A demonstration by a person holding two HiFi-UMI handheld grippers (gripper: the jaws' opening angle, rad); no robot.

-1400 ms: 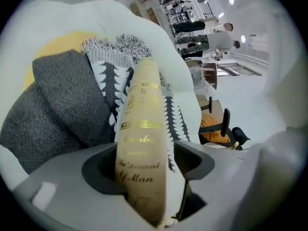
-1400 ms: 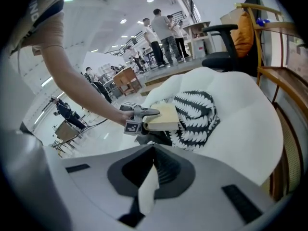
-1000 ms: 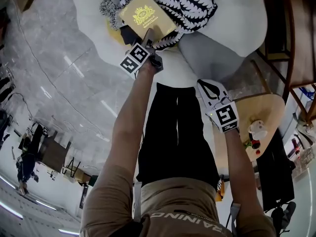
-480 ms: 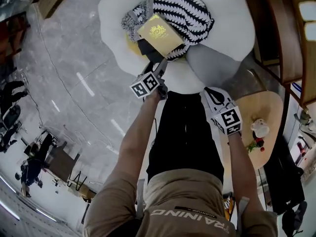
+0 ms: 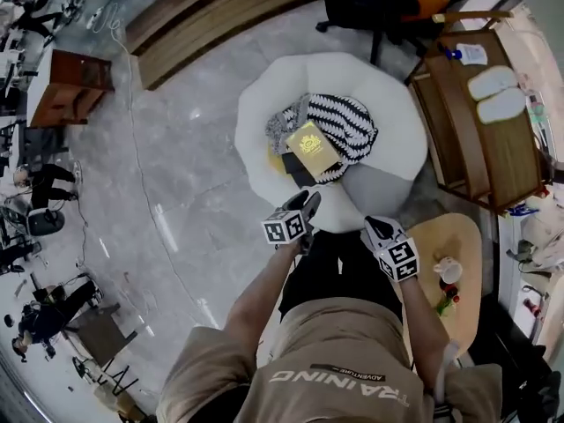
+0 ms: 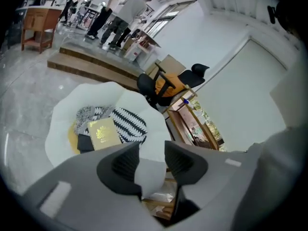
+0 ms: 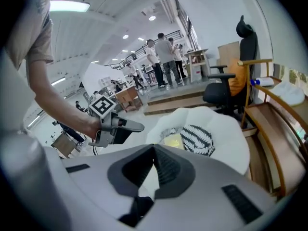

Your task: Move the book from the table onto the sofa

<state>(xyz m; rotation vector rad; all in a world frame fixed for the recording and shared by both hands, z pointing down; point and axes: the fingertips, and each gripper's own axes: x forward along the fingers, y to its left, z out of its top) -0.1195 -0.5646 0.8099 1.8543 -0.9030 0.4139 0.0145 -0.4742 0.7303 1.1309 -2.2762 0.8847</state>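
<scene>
Nearest to the camera, the person's light shirt and two forearms are seen, and both grippers are held in front of the body, well apart from the sofa (image 5: 260,117). The left gripper (image 5: 308,204) is carrying nothing: its jaws are parted about halfway, they have just been closing, and between them only the white seat far behind is seen. The right gripper (image 5: 374,227) is empty as well, its jaws being brought together at the tips with nothing pinched. Just beside the right forearm, the round wooden surface (image 5: 463,227) is found, with a few small ornaments on it, too small to be named. Further away, the sofa, a white rounded seat on the grey floor (image 5: 176,174), is seen. The book (image 5: 310,144) with its golden cover is laid flat on it, partly over a dark flat thing (image 5: 298,169) and against a striped knitted cover (image 5: 348,120). Beyond the sofa, a black office chair (image 5: 370,7) and a wooden shelf (image 5: 467,130) are standing. From this it is judged that the placing step is already done and the task is at its end. For the next move no new grasp is called for. The grippers should only be kept clear of the sofa, so that the book is not pushed, and it may be checked that the book is not sliding off the dark thing.
</scene>
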